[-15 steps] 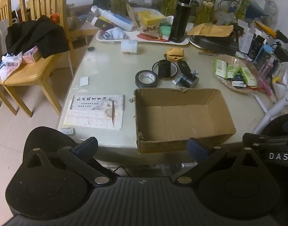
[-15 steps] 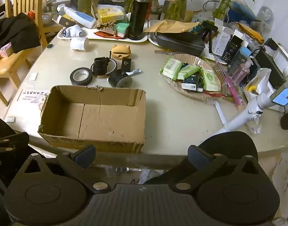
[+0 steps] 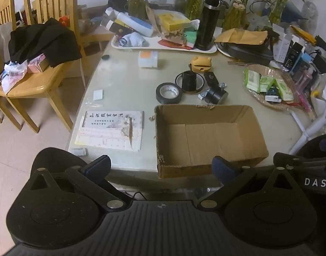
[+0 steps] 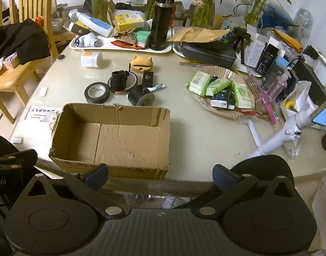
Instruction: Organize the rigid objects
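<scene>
An empty brown cardboard box (image 3: 207,136) (image 4: 113,136) sits at the table's near edge. Behind it lie a black tape roll (image 3: 168,93) (image 4: 97,92), a black cylinder on a ring (image 3: 189,80) (image 4: 119,79), a black caster wheel (image 3: 216,95) (image 4: 141,98), a small black block (image 3: 211,78) (image 4: 147,78) and a yellow bear-shaped case (image 3: 201,61) (image 4: 141,62). My left gripper (image 3: 161,166) hangs open before the box's near left corner. My right gripper (image 4: 160,176) hangs open off the box's near right corner. Nothing is between either pair of fingers.
A white tray (image 3: 141,44) with bottles and a black flask (image 4: 160,19) stands at the back. A wicker plate (image 4: 222,72) of packets lies right, a white stand (image 4: 276,138) beside it. Papers (image 3: 111,130) lie left of the box. Wooden chairs (image 3: 35,85) stand at left.
Both views have shifted slightly, with the box and table a little lower in the frame. No object has moved, and both grippers stay open.
</scene>
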{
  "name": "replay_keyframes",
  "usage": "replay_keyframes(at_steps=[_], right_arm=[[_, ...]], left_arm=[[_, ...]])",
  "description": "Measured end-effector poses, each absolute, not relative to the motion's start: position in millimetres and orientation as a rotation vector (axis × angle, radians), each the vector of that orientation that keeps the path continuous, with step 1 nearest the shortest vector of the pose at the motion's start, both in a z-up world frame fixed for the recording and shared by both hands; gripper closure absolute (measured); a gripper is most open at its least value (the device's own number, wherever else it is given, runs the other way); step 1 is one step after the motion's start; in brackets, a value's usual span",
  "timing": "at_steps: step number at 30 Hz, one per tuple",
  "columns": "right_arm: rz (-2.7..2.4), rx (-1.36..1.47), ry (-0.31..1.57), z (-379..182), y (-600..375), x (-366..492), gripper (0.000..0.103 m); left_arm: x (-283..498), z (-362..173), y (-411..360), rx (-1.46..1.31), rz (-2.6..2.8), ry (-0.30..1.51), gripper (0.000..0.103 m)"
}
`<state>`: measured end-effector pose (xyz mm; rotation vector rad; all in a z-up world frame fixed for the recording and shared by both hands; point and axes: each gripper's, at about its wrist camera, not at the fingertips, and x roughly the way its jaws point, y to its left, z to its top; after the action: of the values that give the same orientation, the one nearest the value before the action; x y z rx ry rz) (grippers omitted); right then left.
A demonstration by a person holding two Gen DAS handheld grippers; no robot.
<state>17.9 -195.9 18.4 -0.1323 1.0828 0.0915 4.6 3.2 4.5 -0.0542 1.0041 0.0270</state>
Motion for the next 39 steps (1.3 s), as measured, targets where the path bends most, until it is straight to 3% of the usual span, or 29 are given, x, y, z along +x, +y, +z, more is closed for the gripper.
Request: replay_keyframes(at_steps=[20, 39], right_arm=[[0.225, -0.194, 1.058, 20, -143, 39, 0.000], [0.155, -0.146, 1.087, 9, -175, 62, 0.000]], left_arm=[[13, 7, 41, -0.115, 0.114, 1.024, 0.000], [39, 2, 18, -0.067, 0.055, 1.037, 0.000]])
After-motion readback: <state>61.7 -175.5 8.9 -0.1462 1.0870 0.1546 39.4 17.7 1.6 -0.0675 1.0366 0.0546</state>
